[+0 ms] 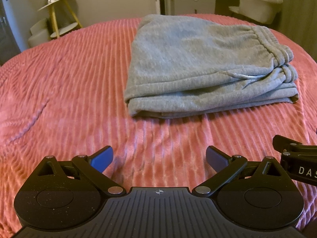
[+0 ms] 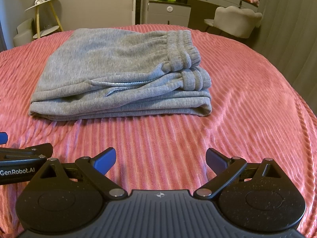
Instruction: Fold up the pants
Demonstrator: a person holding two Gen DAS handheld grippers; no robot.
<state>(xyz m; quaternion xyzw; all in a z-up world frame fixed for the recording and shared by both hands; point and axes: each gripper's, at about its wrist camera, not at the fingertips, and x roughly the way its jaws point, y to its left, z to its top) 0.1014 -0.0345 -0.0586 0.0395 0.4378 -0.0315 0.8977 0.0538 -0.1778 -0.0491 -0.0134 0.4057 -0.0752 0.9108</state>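
While both tools hung low over the bed, the grey ribbed-fleece pants (image 1: 200, 67) lay folded into a thick rectangular stack on the pink ribbed bedspread (image 1: 69, 83), ahead of the fingers and well clear of them. From the left tool (image 1: 159, 158) the stack sat ahead and to its right; from the right tool (image 2: 160, 159) it sat ahead and slightly to its left. Its elastic waistband (image 2: 182, 45) faced the right side, and a pale drawstring (image 2: 118, 84) trailed across the near layers. Each tool stood wide open, its blue-padded fingers spread apart and holding nothing, only bedspread showing between them. Beside the right tool, the left tool's black body bore the white lettering "GenRobot.AI" (image 2: 17, 172). Seen from the left tool, the neighbouring tool's body showed the letters "DAS" (image 1: 307, 171), cut off at the frame edge.
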